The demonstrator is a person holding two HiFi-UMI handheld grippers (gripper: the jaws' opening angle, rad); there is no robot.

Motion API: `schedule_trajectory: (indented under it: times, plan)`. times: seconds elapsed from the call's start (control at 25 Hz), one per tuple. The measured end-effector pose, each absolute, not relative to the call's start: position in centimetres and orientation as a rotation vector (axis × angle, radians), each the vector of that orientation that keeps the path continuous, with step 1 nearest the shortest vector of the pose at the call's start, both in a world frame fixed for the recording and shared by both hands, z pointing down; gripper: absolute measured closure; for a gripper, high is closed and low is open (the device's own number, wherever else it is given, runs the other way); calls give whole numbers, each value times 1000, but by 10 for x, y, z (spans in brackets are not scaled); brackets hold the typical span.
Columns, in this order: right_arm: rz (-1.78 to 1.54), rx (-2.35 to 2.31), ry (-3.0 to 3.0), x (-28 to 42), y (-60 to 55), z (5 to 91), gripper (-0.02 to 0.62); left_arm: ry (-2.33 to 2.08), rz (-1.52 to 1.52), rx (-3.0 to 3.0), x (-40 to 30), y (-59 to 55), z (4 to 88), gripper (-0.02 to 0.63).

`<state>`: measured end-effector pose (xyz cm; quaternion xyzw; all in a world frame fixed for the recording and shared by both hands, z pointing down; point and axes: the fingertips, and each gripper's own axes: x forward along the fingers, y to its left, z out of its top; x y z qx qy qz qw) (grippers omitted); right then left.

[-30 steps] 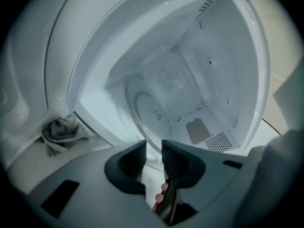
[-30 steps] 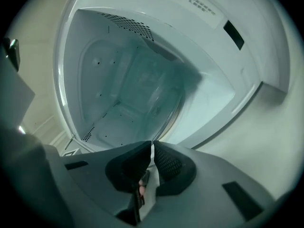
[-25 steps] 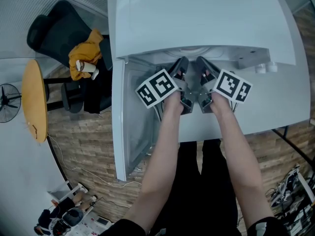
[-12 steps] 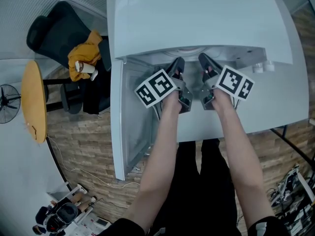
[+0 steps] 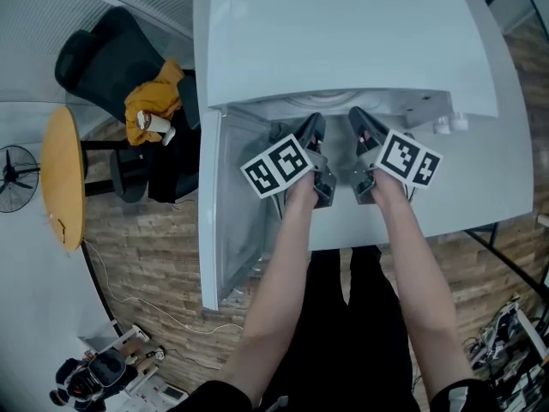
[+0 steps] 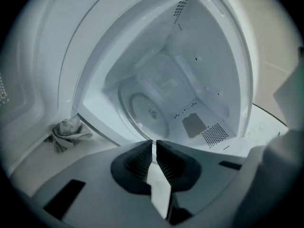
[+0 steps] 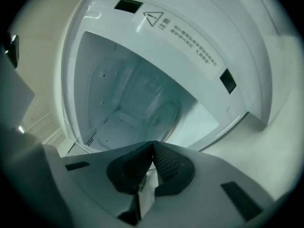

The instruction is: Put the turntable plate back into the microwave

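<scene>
Wood-plank flooring [image 5: 146,256] lay beneath the white table [image 5: 480,187] on which we found the white box-shaped microwave [image 5: 343,33], its white door [image 5: 227,221] swung wide open to the left. Only the two gripper views let us see inside: the round clear glass turntable plate [image 6: 149,112] lay flat on the cavity floor, around the centre hub, and we saw nothing else in there with it. From the head view the microwave's top hid the cavity, so we could not pick out the plate from above.

We found the left gripper [image 6: 154,144] at the cavity mouth; its jaws had just been closing and stood all but together, with only a thin slit between the dark ribbed pads and nothing in it. The right gripper [image 7: 153,145], just beside it, was clenched with its pad tips touching, also on nothing, and the plate was apart from both.

The left gripper view alone showed us a crumpled grey cloth [image 6: 69,131] lying outside the cavity near its lower left corner, plus a grey square panel [image 6: 194,125] and a perforated patch [image 6: 214,133] on the cavity's right wall. The right gripper view alone showed a warning label with a triangle [image 7: 185,37] above the opening, its print too small for us to read. Only the head view took in a black chair draped with a yellow garment [image 5: 154,101] and a round wooden tabletop [image 5: 62,174], cut off at the left
</scene>
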<state>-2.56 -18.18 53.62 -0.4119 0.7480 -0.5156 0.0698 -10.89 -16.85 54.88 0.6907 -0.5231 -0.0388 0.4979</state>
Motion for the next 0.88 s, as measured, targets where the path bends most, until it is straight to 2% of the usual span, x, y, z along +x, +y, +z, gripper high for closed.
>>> schedule_trajectory:
  times: [0.52, 0.88]
  plan:
    - [-1363, -1241, 2501, -16, -153, 493, 589, -1356, -15, 1833, -98, -143, 494, 606]
    - [-1052, -1198, 2732, -10, -142, 427, 589, -1426, 33, 1982, -85, -134, 432, 606]
